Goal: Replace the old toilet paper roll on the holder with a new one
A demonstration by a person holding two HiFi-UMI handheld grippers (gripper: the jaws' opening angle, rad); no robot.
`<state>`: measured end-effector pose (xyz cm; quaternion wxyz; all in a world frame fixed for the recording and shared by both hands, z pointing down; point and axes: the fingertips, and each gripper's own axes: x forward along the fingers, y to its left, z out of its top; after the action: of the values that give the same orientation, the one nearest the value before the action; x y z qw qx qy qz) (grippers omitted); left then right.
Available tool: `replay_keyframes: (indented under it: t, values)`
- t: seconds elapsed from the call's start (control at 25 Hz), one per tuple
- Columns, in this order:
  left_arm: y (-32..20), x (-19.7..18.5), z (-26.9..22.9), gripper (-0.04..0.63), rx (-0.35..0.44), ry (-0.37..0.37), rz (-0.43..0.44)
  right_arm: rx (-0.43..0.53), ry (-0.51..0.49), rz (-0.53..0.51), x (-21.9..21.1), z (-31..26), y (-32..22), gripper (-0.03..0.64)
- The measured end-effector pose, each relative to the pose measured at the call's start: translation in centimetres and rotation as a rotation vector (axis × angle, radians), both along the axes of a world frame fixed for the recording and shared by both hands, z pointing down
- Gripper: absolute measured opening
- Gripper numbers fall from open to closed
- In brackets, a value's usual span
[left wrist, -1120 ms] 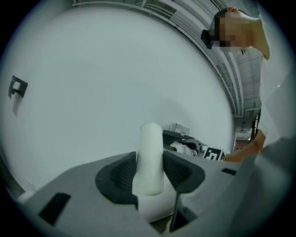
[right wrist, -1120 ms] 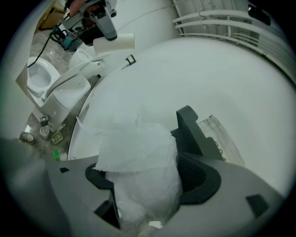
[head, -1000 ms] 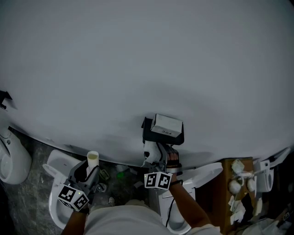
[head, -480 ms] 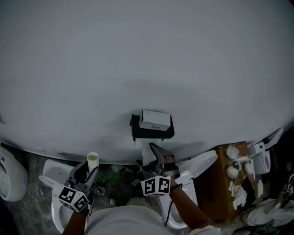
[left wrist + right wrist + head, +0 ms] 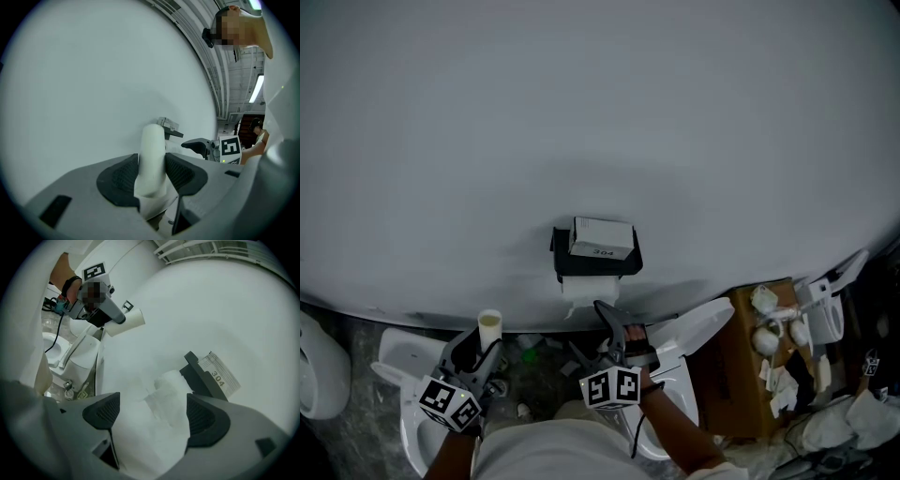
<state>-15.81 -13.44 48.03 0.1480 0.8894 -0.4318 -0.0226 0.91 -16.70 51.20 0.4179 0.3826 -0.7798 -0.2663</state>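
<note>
A black paper holder point(image 5: 592, 260) with a white label is fixed to the grey wall, and white toilet paper point(image 5: 581, 289) hangs under it. My right gripper point(image 5: 598, 330) is just below it, open, with its pads clear of the paper. In the right gripper view the paper point(image 5: 168, 391) and holder point(image 5: 196, 372) show beyond the wide jaws of the right gripper point(image 5: 152, 416). My left gripper point(image 5: 482, 350) is lower left, shut on an upright bare cardboard tube point(image 5: 489, 324). The tube point(image 5: 152, 157) stands between the pads of the left gripper point(image 5: 151, 176).
A white toilet point(image 5: 396, 380) stands at lower left and another point(image 5: 686, 349) with its lid raised at right. A brown cardboard box point(image 5: 748, 361) with white fittings is further right. Small debris point(image 5: 527, 349) lies on the speckled floor by the wall.
My right gripper has drawn back and down from the holder, and its jaws have spread wider. Paper now hangs in plain view under the holder. The left gripper still holds the tube.
</note>
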Motion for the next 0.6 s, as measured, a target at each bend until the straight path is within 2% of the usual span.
replay_keyframes:
  t: [0.4, 0.6]
  values:
    - [0.3, 1.2, -1.6, 0.187, 0.028, -0.019, -0.036, 0.041, -0.105, 0.019, 1.8, -2.8, -1.7, 0.408]
    - [0.0, 1.3, -2.1, 0.187, 0.033, -0.045, -0.054, 0.012, -0.163, 0.06, 3.8, -2.5, -2.3, 0.407]
